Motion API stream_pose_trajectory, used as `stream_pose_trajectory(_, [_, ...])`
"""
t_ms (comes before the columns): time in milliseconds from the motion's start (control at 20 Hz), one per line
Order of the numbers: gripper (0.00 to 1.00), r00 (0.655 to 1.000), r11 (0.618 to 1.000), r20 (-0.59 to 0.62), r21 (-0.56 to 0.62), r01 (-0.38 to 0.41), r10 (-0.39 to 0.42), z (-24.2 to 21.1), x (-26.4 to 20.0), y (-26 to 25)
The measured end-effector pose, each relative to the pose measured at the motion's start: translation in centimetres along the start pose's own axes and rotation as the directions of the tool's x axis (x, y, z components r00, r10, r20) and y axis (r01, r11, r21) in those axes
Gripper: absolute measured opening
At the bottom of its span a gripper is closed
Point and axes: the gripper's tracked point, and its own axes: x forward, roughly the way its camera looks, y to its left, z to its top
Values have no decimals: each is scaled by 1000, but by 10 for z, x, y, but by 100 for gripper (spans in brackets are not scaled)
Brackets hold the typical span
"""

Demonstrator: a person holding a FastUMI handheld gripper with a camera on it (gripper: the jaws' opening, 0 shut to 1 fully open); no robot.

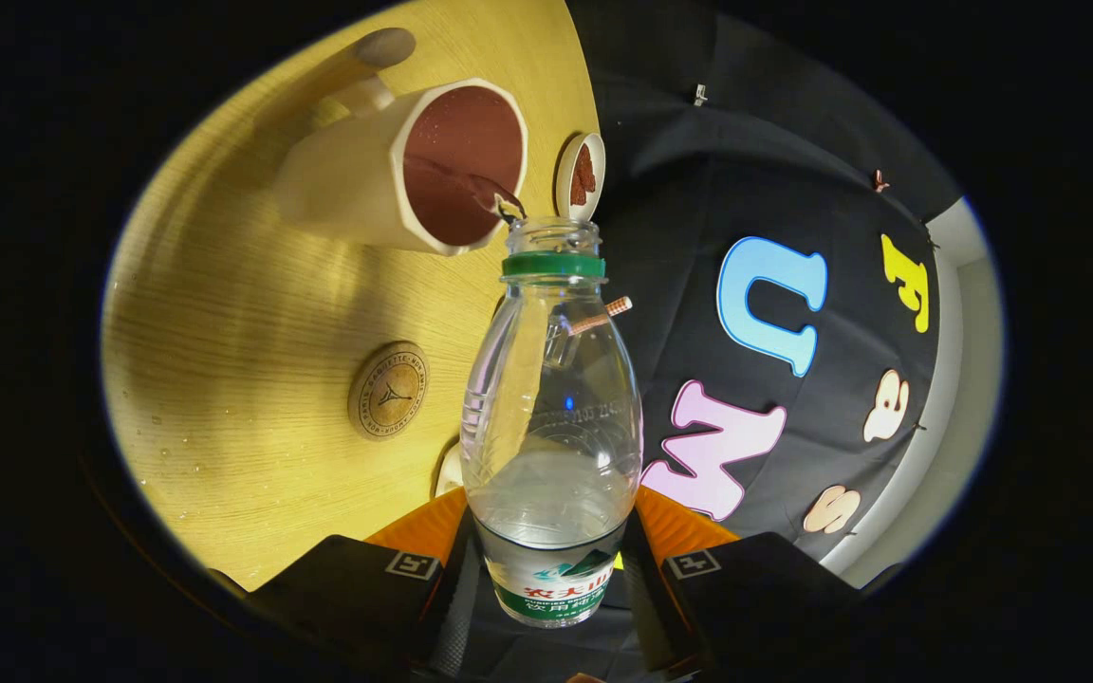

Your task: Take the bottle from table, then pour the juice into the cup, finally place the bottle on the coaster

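Observation:
My gripper (551, 574) is shut on the lower body of a clear plastic bottle (551, 417) with a green neck ring and no cap. The bottle is tipped over, its mouth right at the rim of a cream cup (347, 180) with a brown inside. A thin stream of clear liquid (501, 201) runs from the mouth into the cup. Some clear liquid lies inside the bottle. A round cork coaster (388, 390) lies flat on the wooden table (252, 313), beside the bottle and nearer to me than the cup.
A small round dish (581, 175) with a brown inside stands at the table's edge, just past the bottle's mouth. A small white object (447, 471) peeks out beside the bottle's base. The black cloth wall (755, 171) hangs beyond the table's edge. Water drops dot the table.

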Motion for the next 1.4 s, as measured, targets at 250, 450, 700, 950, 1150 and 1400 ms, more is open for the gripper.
stream_pose_trajectory(250, [71,1000,1000,6,-26,13,-13,0,4,-8])
stream_pose_trajectory(450, [71,999,998,21,-53,26,-25,3,5,-12])
stream_pose_trajectory(700, [71,998,995,35,-92,48,-45,5,0,-14])
stream_pose_trajectory(950, [71,997,989,57,-132,68,-61,10,-1,-21])
stream_pose_trajectory(1150, [71,995,980,70,-180,88,-76,11,0,-27])
stream_pose_trajectory(1400, [71,990,965,104,-234,121,-99,14,-2,-31])
